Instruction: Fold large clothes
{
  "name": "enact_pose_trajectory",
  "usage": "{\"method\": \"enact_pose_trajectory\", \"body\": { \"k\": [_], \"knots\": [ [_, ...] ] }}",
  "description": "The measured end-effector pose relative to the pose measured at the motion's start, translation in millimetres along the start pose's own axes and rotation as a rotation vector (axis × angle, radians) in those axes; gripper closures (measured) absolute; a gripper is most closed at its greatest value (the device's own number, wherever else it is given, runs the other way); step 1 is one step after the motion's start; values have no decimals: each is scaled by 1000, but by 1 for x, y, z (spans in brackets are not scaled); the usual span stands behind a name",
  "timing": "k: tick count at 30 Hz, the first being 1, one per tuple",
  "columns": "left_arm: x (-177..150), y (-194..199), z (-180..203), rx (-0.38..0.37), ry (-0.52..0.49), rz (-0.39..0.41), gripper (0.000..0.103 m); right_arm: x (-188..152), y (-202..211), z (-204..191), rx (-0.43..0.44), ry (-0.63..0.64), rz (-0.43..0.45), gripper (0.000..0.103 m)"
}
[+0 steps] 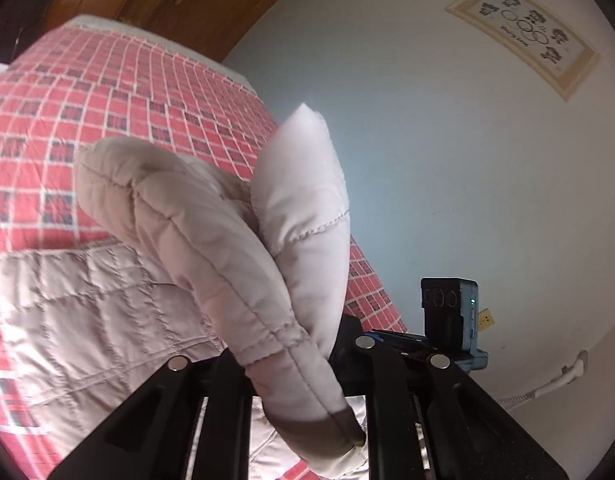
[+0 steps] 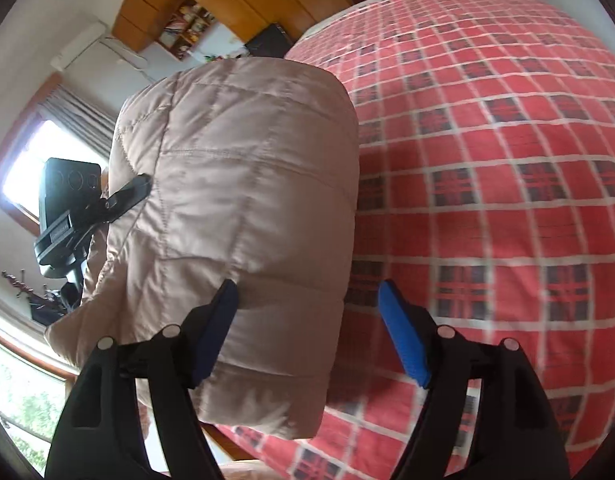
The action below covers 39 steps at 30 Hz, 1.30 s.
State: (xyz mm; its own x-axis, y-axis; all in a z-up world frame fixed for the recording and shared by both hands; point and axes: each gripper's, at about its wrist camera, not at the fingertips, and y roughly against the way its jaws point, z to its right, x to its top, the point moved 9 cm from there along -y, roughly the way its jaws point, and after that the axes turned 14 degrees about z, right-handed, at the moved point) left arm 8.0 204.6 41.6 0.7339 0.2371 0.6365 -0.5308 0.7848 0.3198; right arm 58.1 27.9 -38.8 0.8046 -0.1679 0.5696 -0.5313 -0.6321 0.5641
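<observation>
While lifted, jacket near bed edge

Jacket on bed; its fold in left claw; right claw beside.

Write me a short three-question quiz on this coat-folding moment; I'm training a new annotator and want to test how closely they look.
1. True or false: the right gripper is clamped on the quilted beige coat.
2. Which gripper holds the coat? A left gripper, B right, C neither.
3. Fill in: the coat lies on a red ____ bedspread.

Key: 1 false, its blue fingers stand apart, one beside the coat, with nothing pinched between them. 2 A, padded fabric runs between its jaws. 3 plaid.
</observation>
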Motion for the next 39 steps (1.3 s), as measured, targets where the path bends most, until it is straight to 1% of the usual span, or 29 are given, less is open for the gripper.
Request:
{"method": "enact_pose_trajectory", "body": {
  "k": [2,5,6,9,11,14,16,17,19,20,22,24,27,29,30,31,32,34,35,37,39],
  "knots": [
    [3,17,-8,14,-4,11,90,-1,-4,-10,18,14,-11,30],
    [1,36,-34,29,32,16,90,-12,-13,-28,36,34,-53,30],
    [5,32,-46,28,52,18,90,-15,-17,-30,34,43,-64,30],
    [-4,36,-77,8,107,11,89,-25,-29,-38,1,79,-91,30],
    [-13,32,-99,17,140,-6,88,-29,-36,-43,-18,99,-104,29],
    [-30,26,-131,39,185,-29,86,-41,-48,-49,-5,105,-145,29],
    [-36,28,-142,17,211,-18,84,-47,-55,-52,-23,129,-157,26],
    [-37,31,-146,11,222,-11,81,-49,-57,-54,-38,149,-158,25],
    [-37,34,-150,13,242,-5,78,-52,-62,-56,-60,181,-155,23],
    [-37,36,-151,22,242,-6,75,-54,-64,-56,-69,191,-155,23],
    [-36,43,-150,69,230,-21,65,-56,-69,-55,-87,211,-156,23],
    [-37,60,-146,114,214,-24,61,-56,-72,-54,-85,213,-154,23],
    [-32,88,-142,245,125,-6,53,-56,-73,-50,-73,197,-155,23],
    [-28,112,-135,326,58,22,53,-56,-73,-50,-70,193,-154,23],
    [-27,123,-129,332,42,36,53,-56,-73,-50,-70,193,-154,22],
    [-28,133,-121,320,42,53,53,-56,-72,-50,-70,194,-153,22],
    [-30,142,-108,294,53,71,53,-58,-71,-50,-69,193,-152,22],
    [-37,149,-78,224,51,71,53,-58,-71,-51,-67,182,-152,21],
    [-43,148,-67,218,35,62,52,-58,-71,-51,-66,177,-151,21],
    [-56,140,-49,218,18,16,48,-56,-73,-50,-69,172,-150,20],
    [-73,123,-45,238,54,-37,48,-55,-73,-50,-70,164,-147,20]
  ]
}}
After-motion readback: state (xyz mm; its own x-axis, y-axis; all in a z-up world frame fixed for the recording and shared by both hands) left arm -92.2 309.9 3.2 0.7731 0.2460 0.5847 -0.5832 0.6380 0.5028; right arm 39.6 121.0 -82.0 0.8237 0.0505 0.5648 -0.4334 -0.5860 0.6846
